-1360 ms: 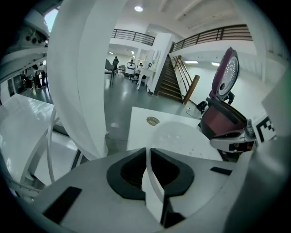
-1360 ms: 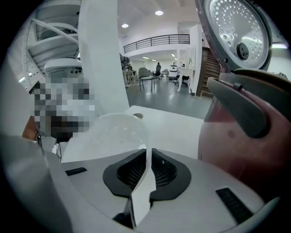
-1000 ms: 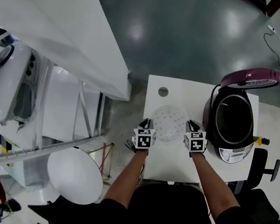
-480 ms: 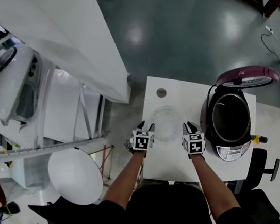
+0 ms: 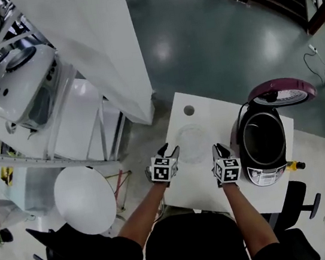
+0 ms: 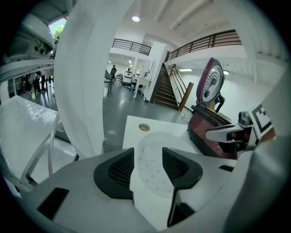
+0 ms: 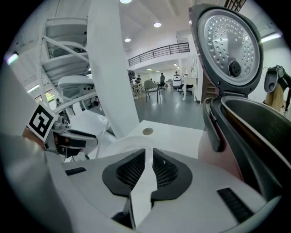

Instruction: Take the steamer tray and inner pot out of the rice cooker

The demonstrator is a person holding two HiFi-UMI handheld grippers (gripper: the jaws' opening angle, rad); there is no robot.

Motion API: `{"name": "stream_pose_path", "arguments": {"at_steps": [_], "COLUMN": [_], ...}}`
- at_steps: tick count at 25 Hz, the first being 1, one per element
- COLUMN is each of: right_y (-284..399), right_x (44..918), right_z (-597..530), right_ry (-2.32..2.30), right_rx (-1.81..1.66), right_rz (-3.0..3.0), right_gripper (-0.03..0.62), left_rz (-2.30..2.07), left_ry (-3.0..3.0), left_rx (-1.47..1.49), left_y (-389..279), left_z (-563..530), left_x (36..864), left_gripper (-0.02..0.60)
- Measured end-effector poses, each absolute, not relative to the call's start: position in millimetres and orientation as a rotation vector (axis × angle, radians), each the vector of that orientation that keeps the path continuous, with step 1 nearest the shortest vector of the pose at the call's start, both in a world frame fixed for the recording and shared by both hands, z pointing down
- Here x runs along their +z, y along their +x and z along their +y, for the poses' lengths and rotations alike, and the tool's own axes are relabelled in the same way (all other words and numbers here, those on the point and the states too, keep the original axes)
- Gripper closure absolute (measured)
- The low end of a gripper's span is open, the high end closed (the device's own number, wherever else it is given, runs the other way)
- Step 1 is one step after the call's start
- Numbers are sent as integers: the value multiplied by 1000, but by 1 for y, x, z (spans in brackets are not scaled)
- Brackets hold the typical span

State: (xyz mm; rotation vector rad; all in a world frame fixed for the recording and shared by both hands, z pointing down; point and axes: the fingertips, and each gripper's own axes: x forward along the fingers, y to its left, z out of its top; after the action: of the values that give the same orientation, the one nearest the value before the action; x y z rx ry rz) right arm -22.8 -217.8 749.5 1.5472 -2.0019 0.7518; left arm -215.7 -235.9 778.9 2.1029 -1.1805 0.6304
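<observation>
The desk [image 5: 214, 112] is viewed steeply from overhead; its far edge and the rice cooker [image 5: 263, 144] are shared, close and low, by both gripper views.

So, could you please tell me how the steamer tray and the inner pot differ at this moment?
The steamer tray lies out on the white table, beside the rice cooker; the inner pot sits inside the open cooker. The tray is pale, translucent and dotted with holes; the pot is dark and solid. The tray looks shallow, the pot deep. Both are round.
</observation>
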Motion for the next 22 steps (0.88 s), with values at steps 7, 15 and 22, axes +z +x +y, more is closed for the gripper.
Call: {"name": "stream_pose_path", "arguments": {"at_steps": [7, 15, 22], "right_y": [-22, 10, 57], "right_x": [698, 628, 575], "right_z": [-205, -190, -177], "right_ry": [1568, 1597, 1655], "right_rx": [730, 727, 654], "right_rz": [-2094, -2246, -2330], "right_gripper": [554, 579, 585], "left_rz": [-1215, -1250, -1242], "left_ry": [2079, 2186, 2253], "left_rx": [425, 272, 266], "left_y": [-210, -168, -117], "left_z": [-221, -205, -193], "left_x": [732, 653, 615], "left_gripper": [472, 533, 568]}}
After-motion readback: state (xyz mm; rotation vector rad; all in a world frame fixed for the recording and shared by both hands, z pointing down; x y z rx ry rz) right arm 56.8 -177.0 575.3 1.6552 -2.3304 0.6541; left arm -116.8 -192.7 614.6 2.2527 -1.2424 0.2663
